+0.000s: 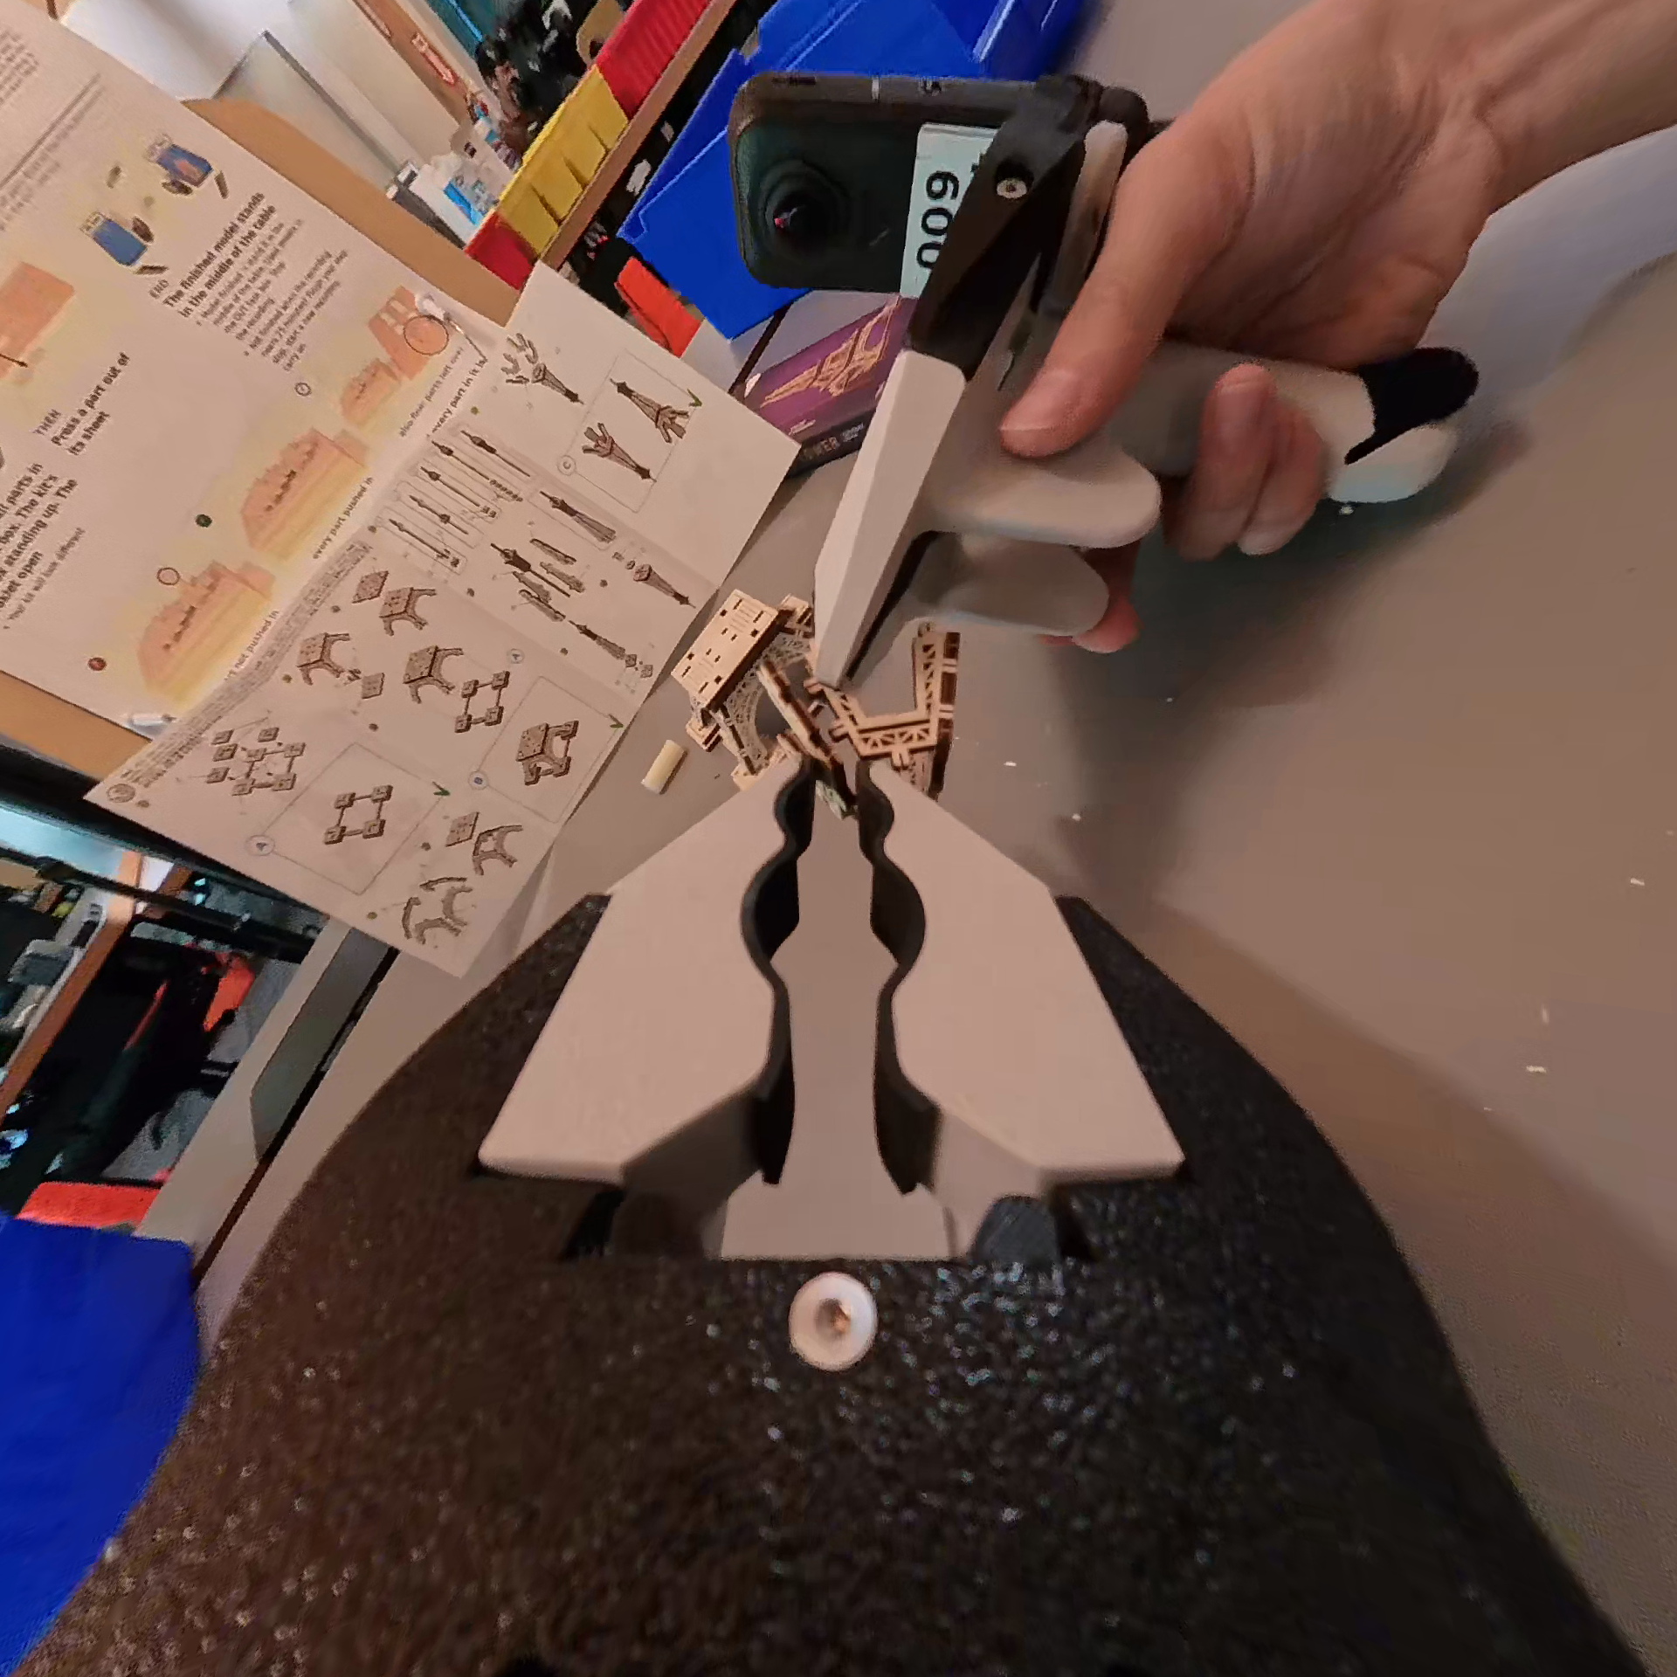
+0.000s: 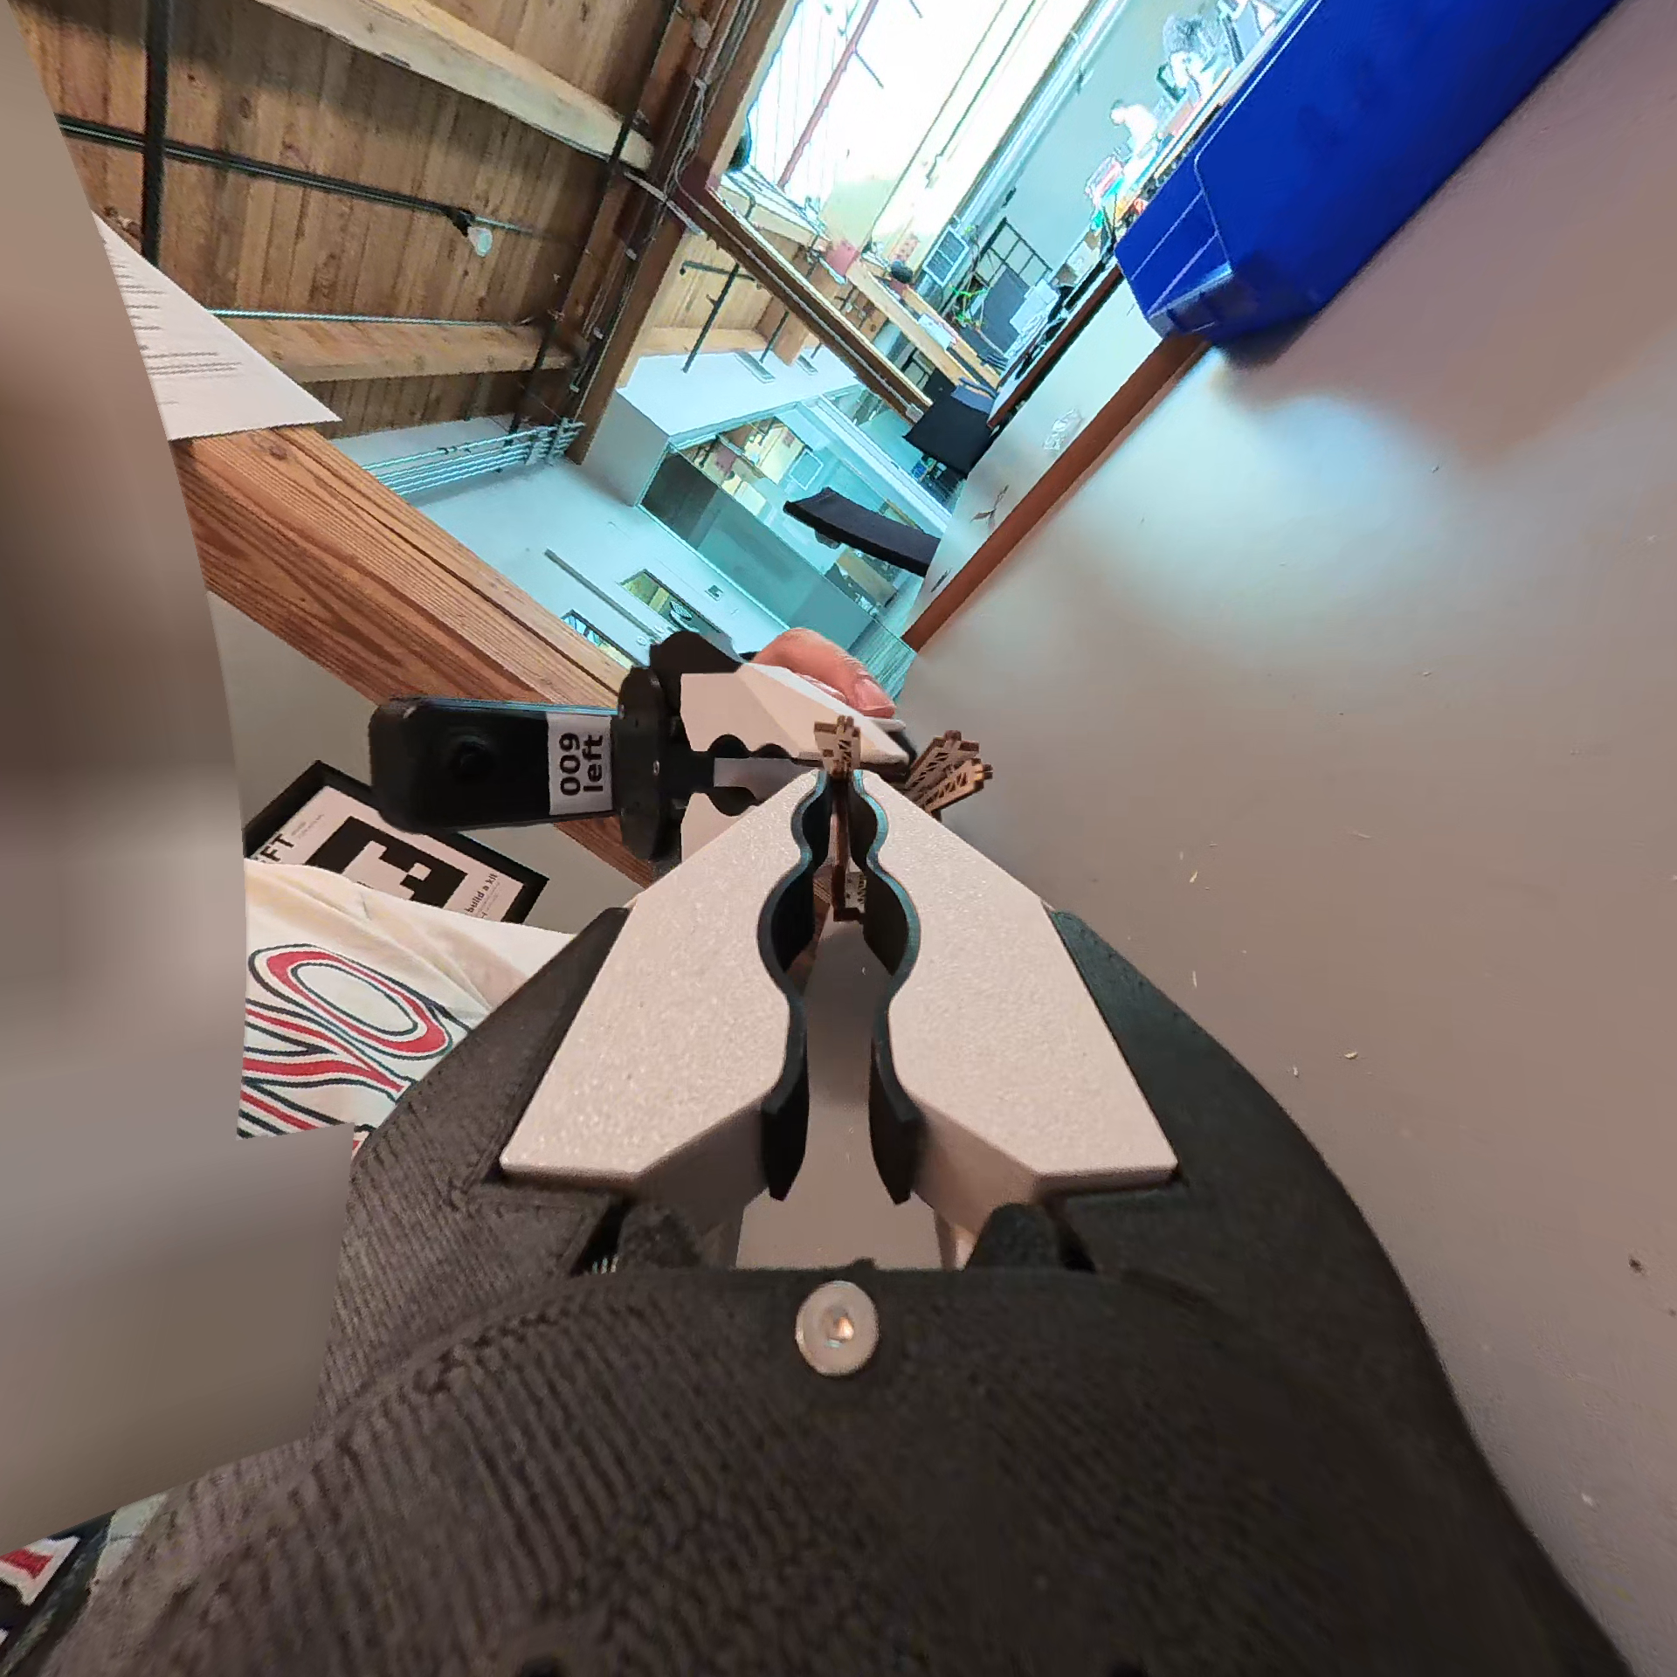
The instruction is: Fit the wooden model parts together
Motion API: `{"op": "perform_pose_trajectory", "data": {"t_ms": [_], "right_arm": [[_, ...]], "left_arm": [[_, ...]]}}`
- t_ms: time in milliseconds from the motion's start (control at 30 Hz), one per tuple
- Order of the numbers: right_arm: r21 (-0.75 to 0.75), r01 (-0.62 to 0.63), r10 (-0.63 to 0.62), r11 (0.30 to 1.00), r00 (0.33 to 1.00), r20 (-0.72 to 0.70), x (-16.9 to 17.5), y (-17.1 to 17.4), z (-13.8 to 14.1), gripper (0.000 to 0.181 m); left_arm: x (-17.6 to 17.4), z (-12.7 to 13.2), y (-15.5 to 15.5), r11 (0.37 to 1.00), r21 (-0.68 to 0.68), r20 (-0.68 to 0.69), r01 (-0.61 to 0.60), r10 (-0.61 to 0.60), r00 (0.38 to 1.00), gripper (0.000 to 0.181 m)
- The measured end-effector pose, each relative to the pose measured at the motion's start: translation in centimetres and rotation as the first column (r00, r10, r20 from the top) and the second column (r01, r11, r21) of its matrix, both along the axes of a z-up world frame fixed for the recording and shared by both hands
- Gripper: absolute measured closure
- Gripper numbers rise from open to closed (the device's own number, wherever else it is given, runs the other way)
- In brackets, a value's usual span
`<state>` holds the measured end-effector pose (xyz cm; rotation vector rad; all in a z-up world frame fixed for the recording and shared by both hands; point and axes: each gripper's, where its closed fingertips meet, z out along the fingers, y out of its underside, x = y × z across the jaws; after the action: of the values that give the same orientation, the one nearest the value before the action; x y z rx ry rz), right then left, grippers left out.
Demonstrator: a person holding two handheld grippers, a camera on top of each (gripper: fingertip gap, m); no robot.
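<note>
- Instruction sheet (image 1: 436, 581) far left, its edge just beside the work; small peg (image 1: 662, 768) lies loose between.
- Model (image 1: 753, 681) part-built: platform and legs joined, lattice pieces still unseated. More left, I judge.
- Left tool (image 1: 828, 788) pinches a leg; right tool (image 2: 839, 788) pinches a thin lattice part.
- Worktop (image 1: 1361, 907) right: bare, roomy.

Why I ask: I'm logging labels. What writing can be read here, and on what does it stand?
I don't quote writing; these things bear it:
Camera sticker, left wrist view: large, legible.
Camera sticker, right wrist view: large, legible.
Illustrated guide: headings legible, body text blurred.
Diagram sheet: captions too small.
Purple box: lettering partly hidden.
Black-framed marker card: partly cut off.
White page: too small.
</note>
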<state>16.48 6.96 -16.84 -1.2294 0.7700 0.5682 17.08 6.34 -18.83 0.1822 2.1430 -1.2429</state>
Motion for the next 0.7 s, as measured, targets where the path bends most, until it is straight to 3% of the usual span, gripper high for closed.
{"op": "perform_pose_trajectory", "data": {"t_ms": [633,700], "right_arm": [[-0.056,0.054,-0.051,0.997,0.997,0.059,0.5,0.1,-0.3,0.169],[-0.057,0.064,-0.06,0.996,0.995,0.075,0.5,0.1,-0.2,0.175]], "left_arm": [[1.5,1.6,0.6,0.991,-0.029,0.154,-0.129,0.132,0.979,0.181],[1.5,1.9,0.5,0.99,-0.05,0.159,-0.129,0.135,0.978,0.181]]}}
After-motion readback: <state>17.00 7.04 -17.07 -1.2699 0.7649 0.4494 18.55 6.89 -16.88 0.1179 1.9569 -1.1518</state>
